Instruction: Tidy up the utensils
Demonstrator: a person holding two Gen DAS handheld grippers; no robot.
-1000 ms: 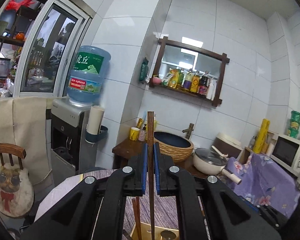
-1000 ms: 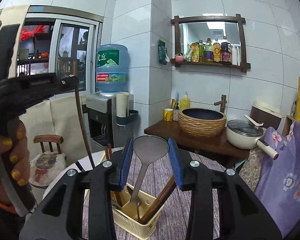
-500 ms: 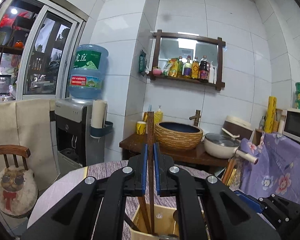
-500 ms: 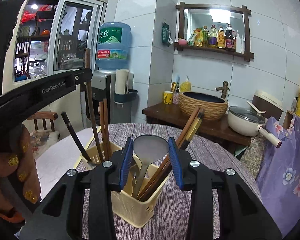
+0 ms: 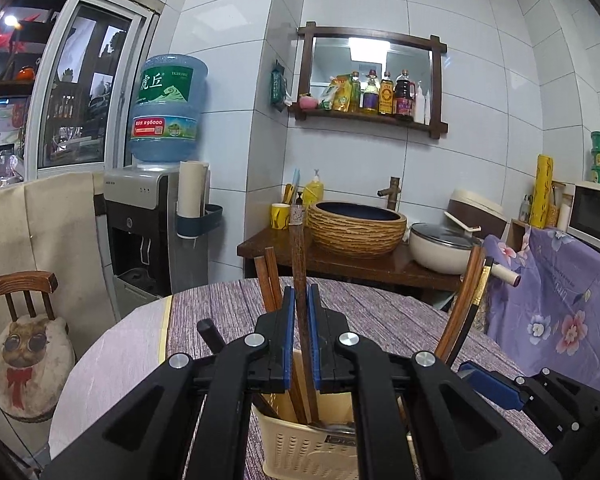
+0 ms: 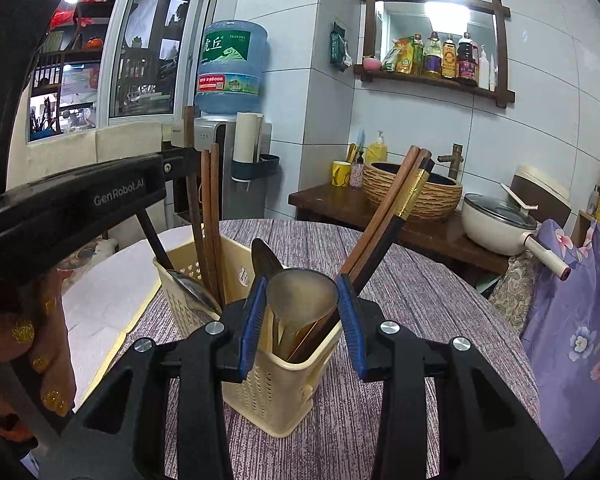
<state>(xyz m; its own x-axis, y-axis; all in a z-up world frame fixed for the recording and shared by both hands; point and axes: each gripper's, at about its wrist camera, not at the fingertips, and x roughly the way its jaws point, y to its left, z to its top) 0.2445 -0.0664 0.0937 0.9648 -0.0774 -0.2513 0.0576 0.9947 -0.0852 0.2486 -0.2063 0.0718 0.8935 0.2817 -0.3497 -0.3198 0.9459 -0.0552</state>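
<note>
A cream perforated utensil basket (image 6: pixel 260 392) stands on the round table and holds several chopsticks and spoons; it also shows in the left wrist view (image 5: pixel 300 444). My left gripper (image 5: pixel 301 308) is shut on a dark wooden chopstick (image 5: pixel 299 256), held upright with its lower end inside the basket. In the right wrist view the left gripper (image 6: pixel 180 156) stands over the basket's far left compartment. My right gripper (image 6: pixel 302 304) is shut on a metal spoon (image 6: pixel 302 300), bowl up, its handle down in the near compartment. Brown and black chopsticks (image 6: pixel 396 208) lean right.
The table has a purple striped cloth (image 6: pixel 420 280) and a bare white part (image 6: pixel 112 280) at left. Behind stand a water dispenser (image 5: pixel 148 216), a wooden counter with a woven basin (image 5: pixel 356 228) and a pot (image 5: pixel 444 248). A floral cloth (image 6: pixel 580 320) hangs at right.
Both grippers have come down over the basket. The chopstick's lower end and the spoon's handle have gone down into the basket, which now looks larger and closer in both views.
</note>
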